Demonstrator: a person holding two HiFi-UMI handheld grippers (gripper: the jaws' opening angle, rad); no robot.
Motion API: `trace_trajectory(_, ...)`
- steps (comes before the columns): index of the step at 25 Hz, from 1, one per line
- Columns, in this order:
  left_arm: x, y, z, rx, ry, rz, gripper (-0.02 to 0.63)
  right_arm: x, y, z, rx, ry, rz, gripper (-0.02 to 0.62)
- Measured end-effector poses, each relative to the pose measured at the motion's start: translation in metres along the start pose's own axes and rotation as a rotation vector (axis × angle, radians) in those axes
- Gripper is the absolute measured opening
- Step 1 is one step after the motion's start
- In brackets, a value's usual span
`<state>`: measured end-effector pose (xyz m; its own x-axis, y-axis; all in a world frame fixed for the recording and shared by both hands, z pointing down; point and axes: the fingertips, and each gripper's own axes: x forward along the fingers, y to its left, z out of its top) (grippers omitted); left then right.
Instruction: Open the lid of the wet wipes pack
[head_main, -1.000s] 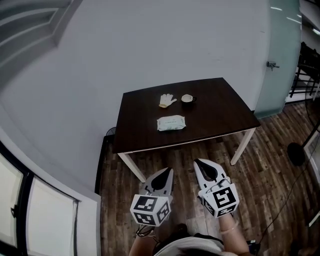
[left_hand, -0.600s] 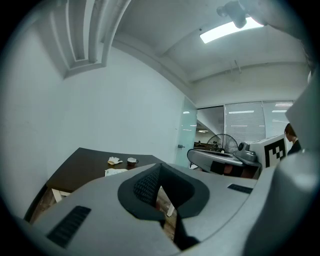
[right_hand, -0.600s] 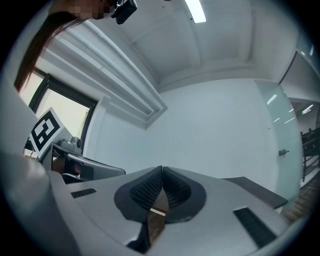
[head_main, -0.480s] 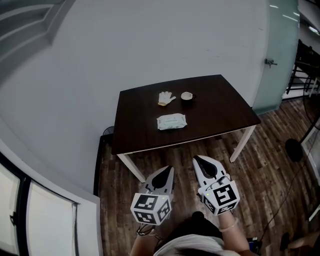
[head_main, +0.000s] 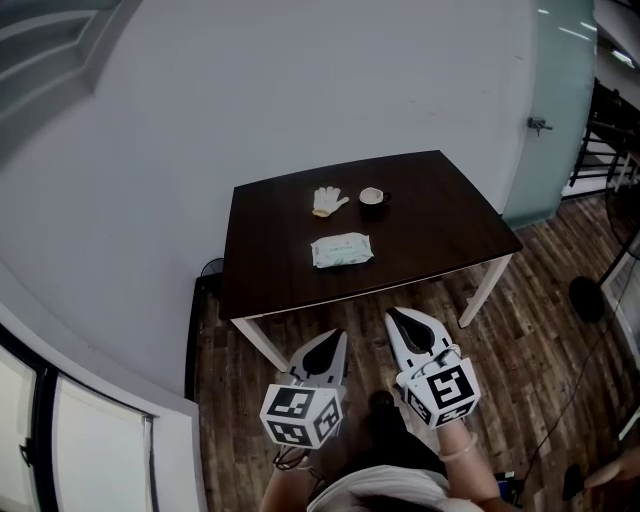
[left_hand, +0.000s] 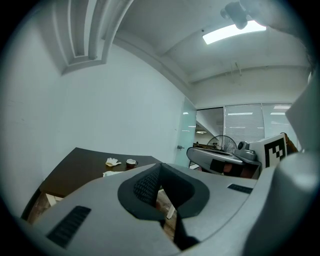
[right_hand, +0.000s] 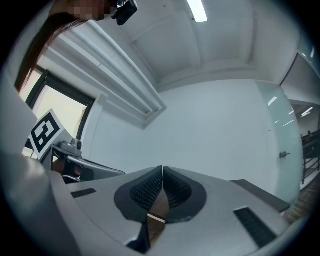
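Dark brown table (head_main: 440, 215), pale green wipes pack (head_main: 342, 250)

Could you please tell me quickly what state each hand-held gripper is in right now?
Left hand-held gripper: closed, holding nothing.
Right hand-held gripper: closed, holding nothing.
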<state>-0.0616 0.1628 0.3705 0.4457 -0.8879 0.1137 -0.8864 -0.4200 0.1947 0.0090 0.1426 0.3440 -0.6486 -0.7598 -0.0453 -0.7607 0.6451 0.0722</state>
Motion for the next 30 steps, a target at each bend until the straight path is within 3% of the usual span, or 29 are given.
trace_trajectory(11,0.056,0.027,0.004,-0.005,0.016,-0.001,0.014,0.049,-0.036,-0.015,0.014,0.011,0.011,0.003)
trace_trajectory(30,0.204,0.086,0.028,-0.012,0.045,0.035,0.014,0.167,-0.145,-0.037,0.036,0.035,0.05,0.003)
